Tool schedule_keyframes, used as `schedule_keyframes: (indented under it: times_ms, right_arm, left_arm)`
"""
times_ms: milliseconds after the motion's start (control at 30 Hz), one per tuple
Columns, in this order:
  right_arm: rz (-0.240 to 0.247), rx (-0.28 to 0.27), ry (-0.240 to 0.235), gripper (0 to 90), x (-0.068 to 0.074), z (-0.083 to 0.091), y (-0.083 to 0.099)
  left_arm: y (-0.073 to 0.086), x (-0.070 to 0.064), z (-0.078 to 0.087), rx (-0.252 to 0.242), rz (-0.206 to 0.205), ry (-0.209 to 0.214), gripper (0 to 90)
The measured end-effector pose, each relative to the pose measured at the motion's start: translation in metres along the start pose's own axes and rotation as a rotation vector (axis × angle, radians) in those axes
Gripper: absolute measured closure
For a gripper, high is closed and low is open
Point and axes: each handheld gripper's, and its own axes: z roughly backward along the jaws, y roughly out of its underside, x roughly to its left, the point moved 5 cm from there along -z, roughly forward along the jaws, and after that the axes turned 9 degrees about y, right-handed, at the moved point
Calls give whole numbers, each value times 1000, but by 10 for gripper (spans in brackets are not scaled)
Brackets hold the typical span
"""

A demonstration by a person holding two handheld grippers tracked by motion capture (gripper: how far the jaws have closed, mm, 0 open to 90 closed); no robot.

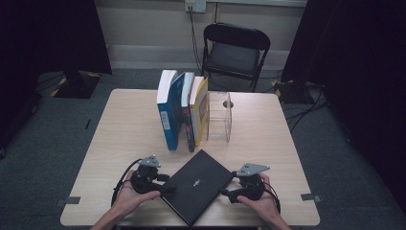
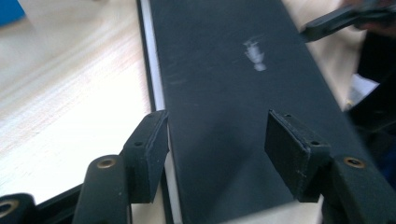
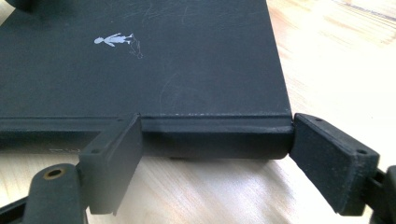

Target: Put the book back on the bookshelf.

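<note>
Lying flat and turned cornerwise near the front edge of the pale wooden worktop point(image 1: 119, 124), the black book point(image 1: 196, 184) has a matte, scuffed cover bearing a small silver figure. Left tool point(image 2: 217, 135) and right tool point(image 3: 212, 140) flank it, both spread open.

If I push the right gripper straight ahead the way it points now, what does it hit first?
The black book: its spine already sits between the right gripper's open fingers, so it would likely meet that edge almost at once.
</note>
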Motion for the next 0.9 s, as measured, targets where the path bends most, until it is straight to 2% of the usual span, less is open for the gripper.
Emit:
schedule_keyframes:
  times_ms: [67,133,200,267,400,633,700,800,833,900]
  right_arm:
    - [-9,1,-9,166,-1,-1,0]
    - [-20,0,-18,164,-2,-2,-1]
    - [-22,-5,-20,165,-2,-2,-3]
    - [-23,-8,-20,165,-2,-2,-4]
    - [-25,-10,-25,163,-2,-2,-4]
    - [-16,-2,-29,129,1,-3,-4]
    - [-19,9,-33,134,1,-2,-3]
    - [-26,25,-45,139,1,-1,-1]
    - [-11,49,-63,156,5,0,1]
    - [2,58,-74,169,9,1,3]
  left_arm:
    - [7,-4,9,2,-11,-8,398]
    - [15,-7,18,-12,-6,-20,398]
    - [21,-10,25,-16,1,-13,405]
    - [28,-14,30,12,-19,-5,466]
    - [42,-13,26,65,-27,-34,507]
    - [42,-3,6,99,-12,-109,489]
    - [41,-1,7,90,-4,-116,481]
    - [38,6,8,69,12,-153,502]
    - [37,10,9,55,33,-164,510]
    - [34,19,12,36,63,-188,511]
